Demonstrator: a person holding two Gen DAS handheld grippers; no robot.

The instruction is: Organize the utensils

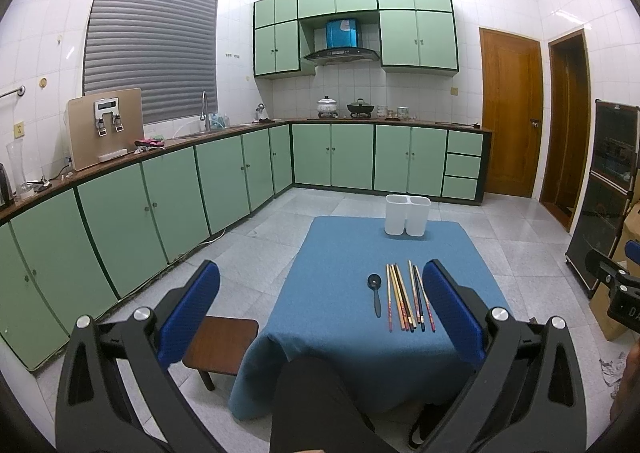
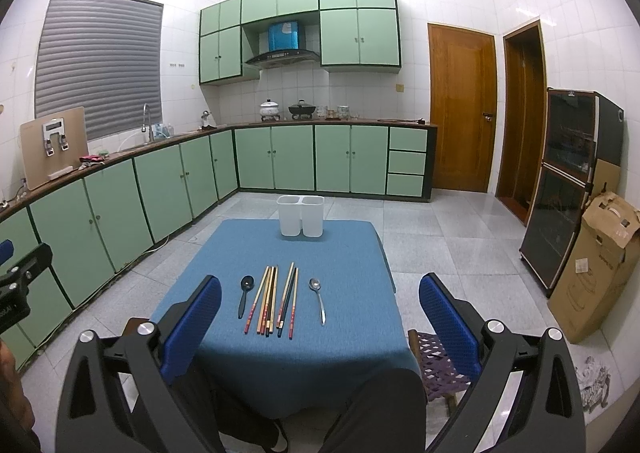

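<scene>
Both the left gripper [image 1: 320, 313] and right gripper [image 2: 320, 313] hover with blue-padded fingers [image 2: 192, 327] spread wide, holding nothing. On the blue-clothed counter [image 2: 340, 253], near side: black plastic spoon [image 2: 245, 295], mixed wooden chopsticks [image 2: 276, 301], steel spoon [image 2: 318, 299]. Far side: white 2-compartment holder [image 2: 301, 215].

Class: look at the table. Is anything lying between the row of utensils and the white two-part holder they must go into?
Nothing visible does. Bare blue tablecloth separates the chopsticks, black spoon and metal spoon from the white holder. Both grippers hover open, short of the utensils.
</scene>
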